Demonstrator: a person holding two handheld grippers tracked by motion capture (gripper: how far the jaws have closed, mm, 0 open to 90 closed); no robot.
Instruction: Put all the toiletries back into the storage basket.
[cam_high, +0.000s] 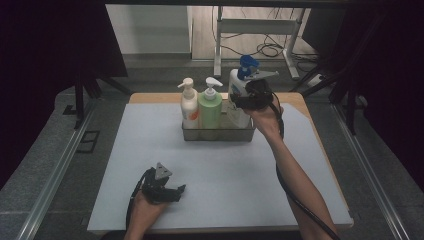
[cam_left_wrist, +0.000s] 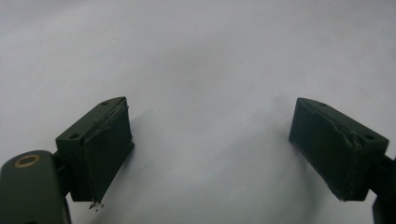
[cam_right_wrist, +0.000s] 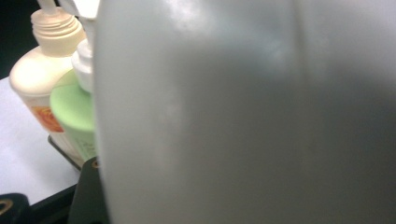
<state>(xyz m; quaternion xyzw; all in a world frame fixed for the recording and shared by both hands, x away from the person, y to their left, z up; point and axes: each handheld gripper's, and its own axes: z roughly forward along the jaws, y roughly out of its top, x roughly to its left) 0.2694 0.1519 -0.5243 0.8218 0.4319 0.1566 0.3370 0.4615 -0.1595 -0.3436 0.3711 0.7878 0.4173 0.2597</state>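
Observation:
A white bottle with a blue pump top is at the right end of a metal basket. My right gripper is shut on its body from the right side. In the right gripper view the bottle's white body sits very close, with one black finger against its left flank. Whether the bottle rests on the basket floor I cannot tell. My left gripper lies low on the white mat near the front edge. Its jaws stand wide open with nothing between them.
A cream pump bottle and a green pump bottle stand side by side in the basket's left part. The white mat covers a wooden table. Desk legs and cables lie on the floor behind.

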